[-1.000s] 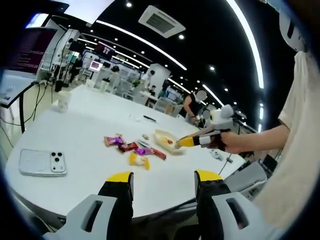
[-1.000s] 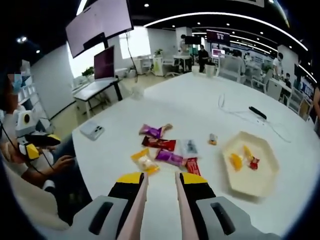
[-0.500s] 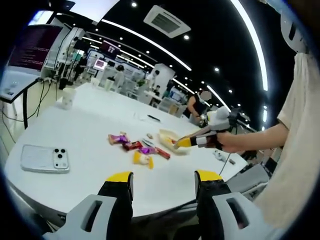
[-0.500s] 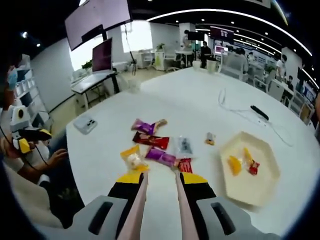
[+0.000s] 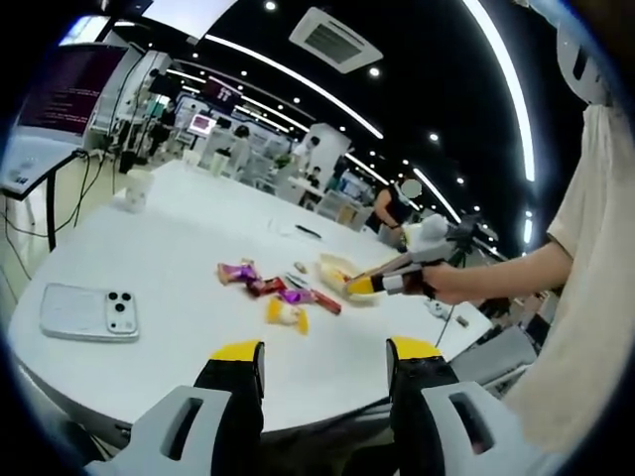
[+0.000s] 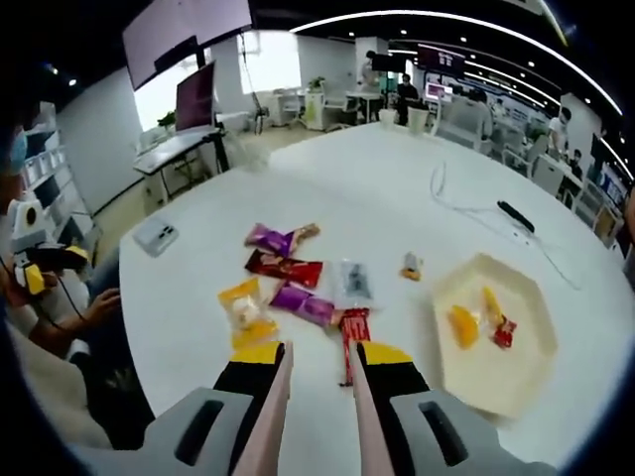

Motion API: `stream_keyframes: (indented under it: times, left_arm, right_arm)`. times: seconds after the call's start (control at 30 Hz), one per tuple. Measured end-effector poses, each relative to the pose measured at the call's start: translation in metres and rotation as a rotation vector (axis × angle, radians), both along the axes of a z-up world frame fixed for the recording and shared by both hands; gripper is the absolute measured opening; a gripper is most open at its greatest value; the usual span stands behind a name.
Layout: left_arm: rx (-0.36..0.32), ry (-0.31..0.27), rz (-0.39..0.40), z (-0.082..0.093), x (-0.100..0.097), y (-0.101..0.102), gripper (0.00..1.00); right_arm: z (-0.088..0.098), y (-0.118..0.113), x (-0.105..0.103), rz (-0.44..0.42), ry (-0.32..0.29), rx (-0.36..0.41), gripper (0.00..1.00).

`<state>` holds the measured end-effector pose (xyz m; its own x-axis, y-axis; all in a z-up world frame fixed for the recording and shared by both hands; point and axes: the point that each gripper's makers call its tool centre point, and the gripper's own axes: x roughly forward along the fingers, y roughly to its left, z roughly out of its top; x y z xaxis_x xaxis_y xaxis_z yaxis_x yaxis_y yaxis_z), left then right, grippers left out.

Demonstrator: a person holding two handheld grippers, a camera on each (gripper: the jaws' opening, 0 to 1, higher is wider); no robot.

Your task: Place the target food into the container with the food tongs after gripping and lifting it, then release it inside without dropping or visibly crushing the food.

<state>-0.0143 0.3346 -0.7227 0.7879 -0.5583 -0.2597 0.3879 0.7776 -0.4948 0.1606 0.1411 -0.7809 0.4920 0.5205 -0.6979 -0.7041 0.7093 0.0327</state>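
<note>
The right gripper [image 6: 315,359] holds the tongs [image 6: 266,421], its fingers clamped on them, tips apart and poised over the red snack [image 6: 349,332] at 12 o'clock, ready to pinch. The tray [image 6: 516,372] waits at 2 o'clock on the surface [image 6: 347,198]. The left gripper [image 5: 325,355] idles, fingers apart.

You see an open office: white round table [image 6: 377,188], desks with monitors [image 6: 195,97], black ceiling with light strips [image 5: 288,74].
</note>
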Motion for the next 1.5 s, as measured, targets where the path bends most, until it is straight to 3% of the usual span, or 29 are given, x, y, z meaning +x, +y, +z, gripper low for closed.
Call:
stream_keyframes:
  times: [0.4, 0.73, 1.5]
  left_arm:
    - [-0.009, 0.044, 0.025, -0.011, -0.013, 0.005, 0.49]
    - [-0.013, 0.035, 0.02, -0.008, 0.001, 0.003, 0.49]
    - [-0.042, 0.047, 0.063, -0.01, 0.008, 0.01, 0.5]
  right_arm:
    - [-0.011, 0.002, 0.014, 0.021, 0.007, -0.024, 0.29]
    - [-0.022, -0.004, 0.021, 0.034, 0.02, -0.054, 0.28]
    - [-0.04, -0.007, 0.035, 0.045, 0.042, -0.085, 0.27]
